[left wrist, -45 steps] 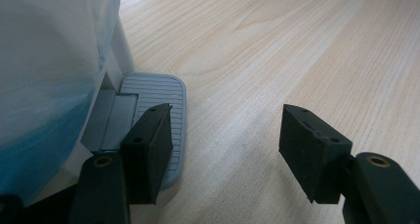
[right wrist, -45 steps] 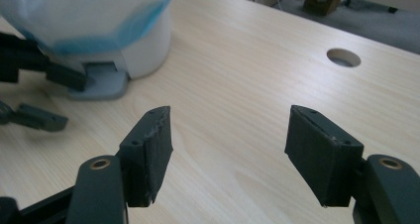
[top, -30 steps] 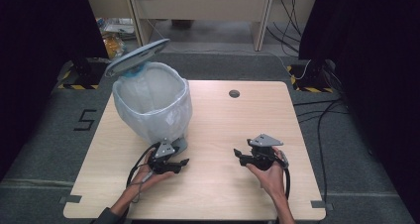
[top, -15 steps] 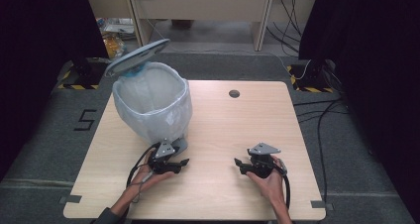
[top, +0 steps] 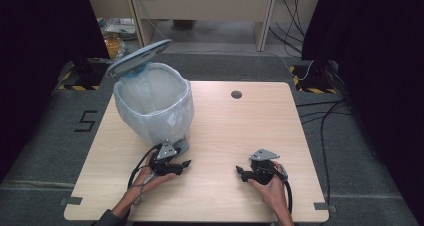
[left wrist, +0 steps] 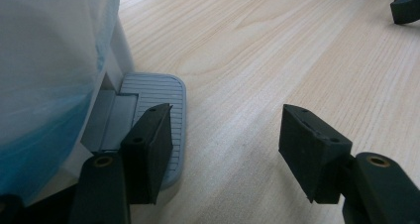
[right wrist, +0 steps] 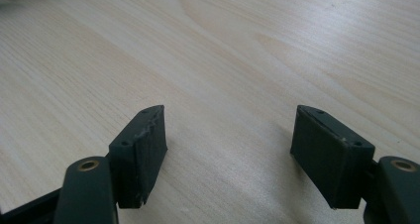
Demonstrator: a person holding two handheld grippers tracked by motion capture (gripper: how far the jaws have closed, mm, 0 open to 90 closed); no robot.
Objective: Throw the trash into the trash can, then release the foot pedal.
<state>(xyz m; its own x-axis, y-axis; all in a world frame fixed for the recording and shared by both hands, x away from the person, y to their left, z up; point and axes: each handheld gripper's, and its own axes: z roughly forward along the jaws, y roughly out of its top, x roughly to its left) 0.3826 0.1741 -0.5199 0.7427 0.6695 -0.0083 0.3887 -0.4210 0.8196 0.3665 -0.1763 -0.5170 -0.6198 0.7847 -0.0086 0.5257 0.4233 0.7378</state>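
A bin [top: 154,106] stands on the table [top: 235,131], near its far left corner. A thin, see-through bag [top: 167,120] lines the bin and folds over its rim. The grey lid [top: 138,58] is tipped up at the far side of the bin, so the bin is open. Inside, the bag looks pale, and I cannot tell if anything lies at the bottom. A grey foot pedal [left wrist: 148,102] with little ridges sticks out from the bottom of the bin, toward the near edge of the table.

The left claw [top: 186,163] sits low on the table, just in front of the bin. A hand [top: 150,176] holds it from the near edge. In the left claw's own view, its jaws stand apart with nothing between them. One black pad [left wrist: 148,152] is on the near end of the pedal. The other pad [left wrist: 312,149] is over bare wood. It grips nothing.

The right claw [top: 240,172] is near the near edge of the table, toward the right side, well apart from the bin. A hand [top: 270,186] holds it too. Its jaws have just been opening, and they stand wide apart now. In its own view, its two pads [right wrist: 141,152] hang just over bare wood, and no thing is between them.
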